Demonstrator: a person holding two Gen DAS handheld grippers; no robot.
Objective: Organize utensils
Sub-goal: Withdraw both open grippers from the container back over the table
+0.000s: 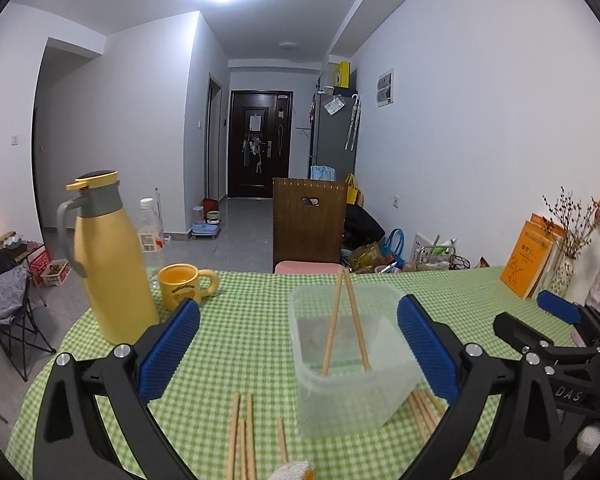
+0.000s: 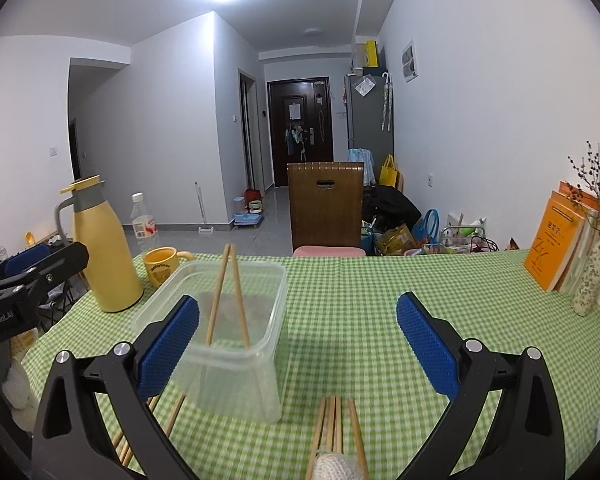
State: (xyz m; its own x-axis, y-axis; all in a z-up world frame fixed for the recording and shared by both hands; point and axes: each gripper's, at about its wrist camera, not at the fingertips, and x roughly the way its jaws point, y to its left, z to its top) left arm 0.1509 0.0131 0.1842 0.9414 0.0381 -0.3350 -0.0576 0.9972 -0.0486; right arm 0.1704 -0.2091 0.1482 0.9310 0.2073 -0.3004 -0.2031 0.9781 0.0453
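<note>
Loose chopsticks (image 1: 242,432) lie on the near edge of the green checked tablecloth (image 1: 244,332). Both the left gripper (image 1: 298,344) and right gripper (image 2: 298,344) hover with fingers apart, empty. Just beyond, two chopsticks (image 1: 346,320) lean inside the clear tub (image 1: 352,396). A yellow mug (image 1: 180,286) stands far left.

Tub (image 1: 340,364) mid-frame on counter (image 1: 252,320), two chopsticks (image 1: 346,320) in it; loose chopsticks (image 1: 242,436) at lower edge; jug (image 1: 108,264), mug (image 1: 180,286) at left; books (image 1: 530,260) at right.
</note>
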